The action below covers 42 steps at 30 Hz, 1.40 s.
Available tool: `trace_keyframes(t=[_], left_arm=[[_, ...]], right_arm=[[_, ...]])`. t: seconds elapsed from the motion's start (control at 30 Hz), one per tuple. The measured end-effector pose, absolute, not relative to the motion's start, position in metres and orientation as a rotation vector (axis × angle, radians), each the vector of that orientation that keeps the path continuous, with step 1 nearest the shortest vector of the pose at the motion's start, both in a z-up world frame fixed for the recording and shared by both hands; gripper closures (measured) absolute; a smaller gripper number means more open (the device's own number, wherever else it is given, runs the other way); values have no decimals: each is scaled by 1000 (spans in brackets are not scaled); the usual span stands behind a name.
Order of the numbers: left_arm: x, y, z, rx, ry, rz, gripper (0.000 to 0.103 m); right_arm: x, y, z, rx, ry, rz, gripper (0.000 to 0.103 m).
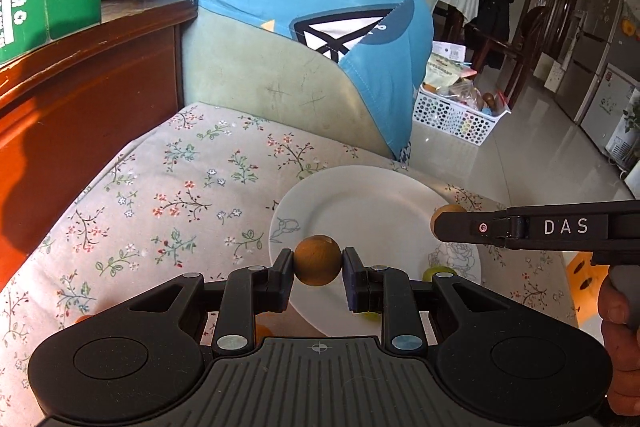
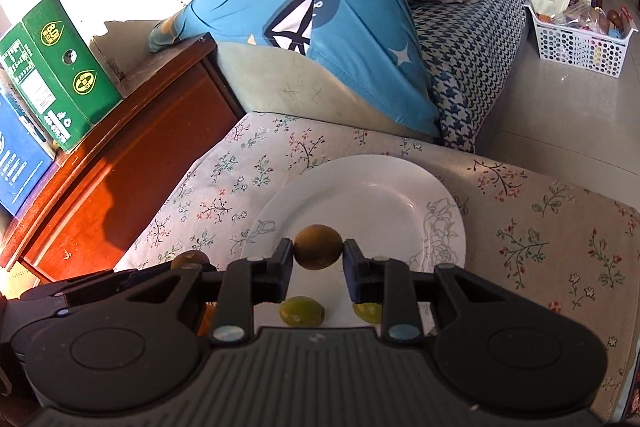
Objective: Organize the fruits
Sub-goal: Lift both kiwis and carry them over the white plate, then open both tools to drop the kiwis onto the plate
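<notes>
My left gripper (image 1: 318, 261) is shut on a round brown fruit (image 1: 318, 259) and holds it above the near rim of a white plate (image 1: 372, 203). My right gripper (image 2: 318, 253) is shut on another brown fruit (image 2: 319, 247), also over the white plate (image 2: 368, 187). In the left wrist view the right gripper (image 1: 440, 223) comes in from the right with its fruit (image 1: 446, 211) at the plate's right rim. Two green fruits (image 2: 302, 311) (image 2: 368, 311) lie at the plate's near edge below my right gripper. The left gripper's fruit (image 2: 190, 259) shows at left.
The plate rests on a floral cloth (image 2: 540, 219). A wooden cabinet (image 2: 132, 155) with a green box (image 2: 60, 67) stands left. A sofa with a blue cushion (image 2: 320, 39) is behind. A white basket (image 2: 576, 43) sits on the floor at right.
</notes>
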<state>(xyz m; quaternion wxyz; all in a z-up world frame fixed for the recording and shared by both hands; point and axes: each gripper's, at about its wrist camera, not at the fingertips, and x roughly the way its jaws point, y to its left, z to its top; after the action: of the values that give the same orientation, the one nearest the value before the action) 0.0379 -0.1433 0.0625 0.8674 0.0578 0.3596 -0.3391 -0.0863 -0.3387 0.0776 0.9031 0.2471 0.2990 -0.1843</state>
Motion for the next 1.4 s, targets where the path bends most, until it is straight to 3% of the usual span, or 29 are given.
trace_keyframes(t=[0.87,0.9,0.97,1.03,1.2,1.4], left_arm=[[63,-176,33,138,817,-769,76],[63,-176,35,135,814,-769,72],[61,-174,42,133,789,-760,42],[58,-172,50,140,748,-741,24],[56,-169,62,176,732,-725,18],[49,-154,67,179,729,-661,8]], right_arm=[[-68,-370,47,662,677,-478,72],[-68,-371,49,669,667,-479,72],[-70,-373,52,680,647,-482,70],[-71,-373,56,677,630,-486,65],[-68,-367,63,632,618,-477,54],[-72,-354,71,570,589,-485,28]])
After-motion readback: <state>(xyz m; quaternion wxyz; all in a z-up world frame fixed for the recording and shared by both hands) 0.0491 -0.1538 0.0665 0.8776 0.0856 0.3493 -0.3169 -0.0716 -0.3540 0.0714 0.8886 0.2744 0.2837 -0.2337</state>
